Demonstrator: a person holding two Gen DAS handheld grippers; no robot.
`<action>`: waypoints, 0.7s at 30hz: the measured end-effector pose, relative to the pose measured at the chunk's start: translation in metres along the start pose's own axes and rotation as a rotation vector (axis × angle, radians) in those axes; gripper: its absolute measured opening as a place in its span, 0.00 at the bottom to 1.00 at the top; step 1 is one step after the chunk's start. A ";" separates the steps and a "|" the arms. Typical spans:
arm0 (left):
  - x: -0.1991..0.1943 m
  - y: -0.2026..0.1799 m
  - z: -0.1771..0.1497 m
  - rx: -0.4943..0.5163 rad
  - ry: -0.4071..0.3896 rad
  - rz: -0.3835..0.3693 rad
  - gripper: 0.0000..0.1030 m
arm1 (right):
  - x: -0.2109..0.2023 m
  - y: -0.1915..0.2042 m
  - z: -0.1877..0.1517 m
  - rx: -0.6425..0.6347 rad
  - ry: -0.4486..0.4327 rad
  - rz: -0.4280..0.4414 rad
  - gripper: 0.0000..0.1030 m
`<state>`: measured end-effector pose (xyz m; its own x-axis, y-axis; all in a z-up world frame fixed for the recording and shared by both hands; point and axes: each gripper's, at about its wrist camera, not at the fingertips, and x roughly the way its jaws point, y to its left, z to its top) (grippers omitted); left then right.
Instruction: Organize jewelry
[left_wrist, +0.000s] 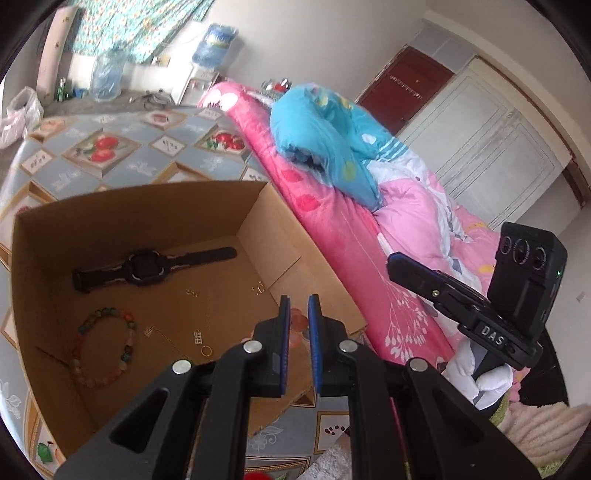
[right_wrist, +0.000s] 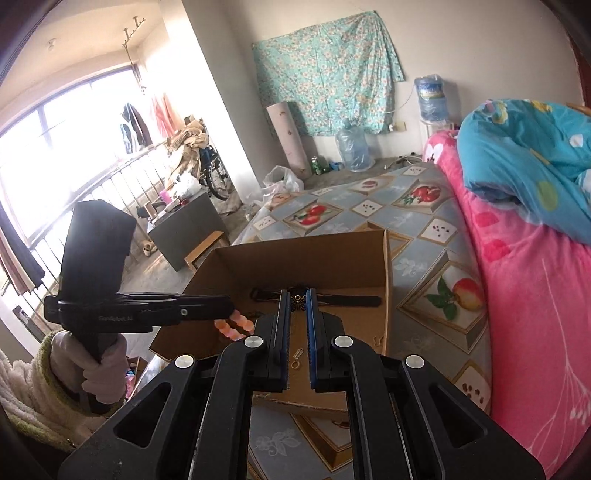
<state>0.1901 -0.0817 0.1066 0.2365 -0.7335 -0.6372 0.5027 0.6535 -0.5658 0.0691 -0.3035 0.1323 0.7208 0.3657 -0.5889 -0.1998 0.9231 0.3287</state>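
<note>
My left hand-held gripper (left_wrist: 298, 299) pinches a translucent pink bead bracelet (right_wrist: 236, 325) above the open brown cardboard box (left_wrist: 122, 214). My right hand-held gripper (right_wrist: 296, 293) is nearly closed; whether it holds anything is unclear.

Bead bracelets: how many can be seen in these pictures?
2. A multicoloured bracelet lies on the floor of the cardboard box. A pink bracelet hangs from the left gripper. Others may be hidden behind the fingers.

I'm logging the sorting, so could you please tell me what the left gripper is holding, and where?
The left gripper pinches a pink bead bracelet by a few beads on one side of its loop; the rest hangs below.
</note>
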 end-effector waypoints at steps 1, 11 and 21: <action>0.012 0.009 0.006 -0.040 0.038 -0.004 0.09 | 0.002 -0.003 0.002 0.004 0.001 0.006 0.06; 0.112 0.038 0.022 -0.206 0.381 -0.003 0.09 | 0.026 -0.031 0.015 0.012 0.039 0.044 0.06; 0.067 0.030 0.022 -0.140 0.220 0.060 0.19 | 0.064 -0.031 0.027 -0.034 0.246 0.110 0.06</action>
<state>0.2391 -0.1156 0.0586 0.0677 -0.6447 -0.7615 0.3699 0.7250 -0.5810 0.1393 -0.3116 0.1048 0.5111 0.4777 -0.7145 -0.2931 0.8784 0.3776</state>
